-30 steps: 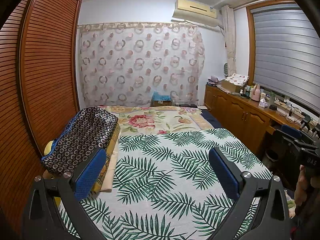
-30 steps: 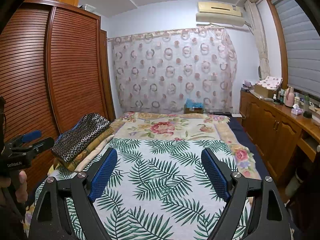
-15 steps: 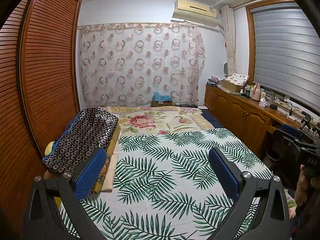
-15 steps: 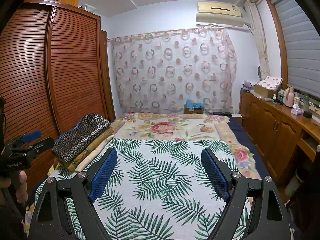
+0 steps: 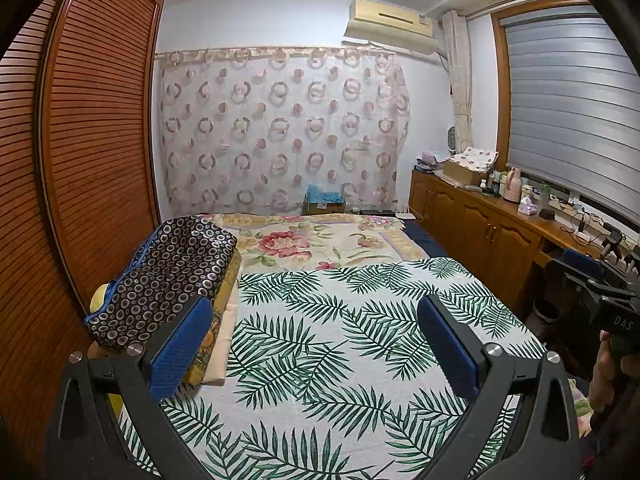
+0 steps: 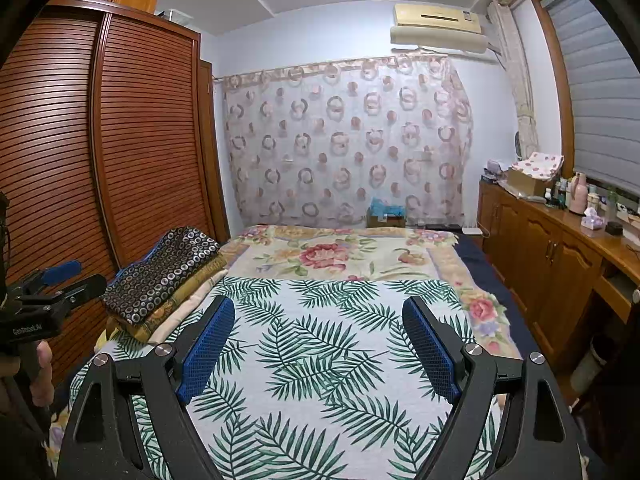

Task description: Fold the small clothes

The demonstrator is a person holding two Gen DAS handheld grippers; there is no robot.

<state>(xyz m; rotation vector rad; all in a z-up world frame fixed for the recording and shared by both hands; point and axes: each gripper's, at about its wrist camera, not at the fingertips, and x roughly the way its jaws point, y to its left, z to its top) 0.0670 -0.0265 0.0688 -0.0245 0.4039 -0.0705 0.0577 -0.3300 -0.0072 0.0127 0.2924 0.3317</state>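
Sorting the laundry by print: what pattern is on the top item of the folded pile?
Small pale rings on dark fabric, with a blue edge; clearest in the left wrist view.

- Stack of folded clothes, far-left edge of bed, beside wardrobe; seen also from right wrist view.
- Top piece: dark fabric w/ small pale rings, blue edging along left side; folded thick, slightly humped, tilted up toward far end.
- Under it: yellow-gold patterned piece, folded flat, edge sticking out on right.
- Bottom: cream/pale peach piece, flat, sticking out furthest toward bed middle.
- Stack lying partly on palm-leaf print cloth, spread flat over near half of bed, smooth, unfolded.
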